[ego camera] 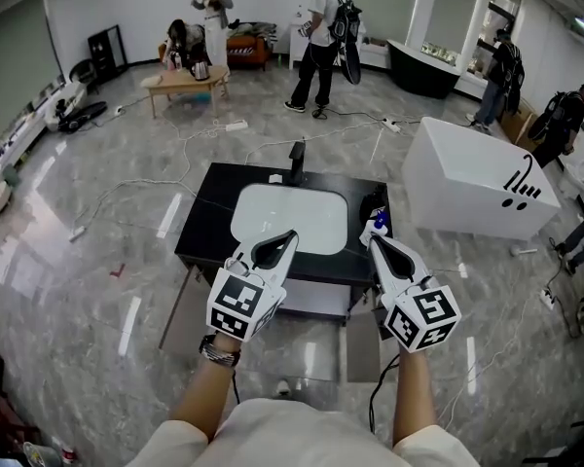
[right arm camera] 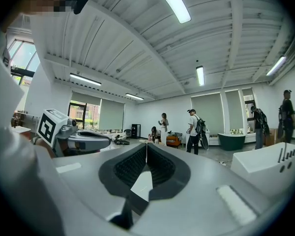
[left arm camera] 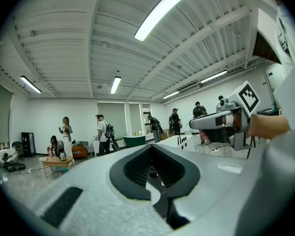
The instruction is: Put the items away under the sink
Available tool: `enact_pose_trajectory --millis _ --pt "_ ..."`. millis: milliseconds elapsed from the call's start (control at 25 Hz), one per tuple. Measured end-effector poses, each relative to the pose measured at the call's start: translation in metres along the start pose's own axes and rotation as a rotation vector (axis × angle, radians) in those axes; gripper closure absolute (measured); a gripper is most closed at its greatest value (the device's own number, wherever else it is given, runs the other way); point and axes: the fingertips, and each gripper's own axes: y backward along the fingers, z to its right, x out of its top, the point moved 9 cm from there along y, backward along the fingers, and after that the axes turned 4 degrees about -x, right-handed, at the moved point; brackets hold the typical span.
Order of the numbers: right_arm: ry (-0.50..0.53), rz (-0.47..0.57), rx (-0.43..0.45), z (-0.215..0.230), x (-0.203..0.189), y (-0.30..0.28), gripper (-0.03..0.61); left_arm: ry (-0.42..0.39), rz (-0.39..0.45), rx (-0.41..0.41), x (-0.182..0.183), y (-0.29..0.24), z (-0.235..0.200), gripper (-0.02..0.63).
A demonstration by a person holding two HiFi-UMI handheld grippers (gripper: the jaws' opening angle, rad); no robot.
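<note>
Hovering before the sink (ego camera: 290, 212), left gripper (ego camera: 291, 233) and right gripper (ego camera: 368, 239) both closed, empty.

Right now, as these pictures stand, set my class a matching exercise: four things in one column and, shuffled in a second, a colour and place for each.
Things:
1. sink
2. tap
3. bathtub
4. low table

Descriptions:
A. black, at the sink's far edge
B. white, standing right of the counter
C. tan, far across the room, people beside it
D. white, sunk into the black counter

Pairs: 1-D; 2-A; 3-B; 4-C
</note>
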Motion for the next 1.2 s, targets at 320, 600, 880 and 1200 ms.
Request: enact_pose_trajectory --millis 320,600,880,1200 --pt "0.005 -0.010 -0.115 0.021 -0.013 -0.020 0.534 0.014 -0.015 -0.064 -0.017 -0.029 -0.025 0.612" --pt "-0.010 -0.058 -0.176 0.042 -0.030 -0.019 0.500 0.023 -0.018 -0.134 -0.020 -0.060 -0.018 0.612" --pt "-0.026 -0.104 -0.208 0.075 -0.054 -0.033 0.452 0.041 -0.041 -0.167 -0.037 -0.101 -0.021 0.612" --pt "-0.073 -0.147 -0.204 0.120 -0.087 -0.067 0.422 0.062 -0.077 -0.171 -0.060 -0.152 -0.030 0.612"
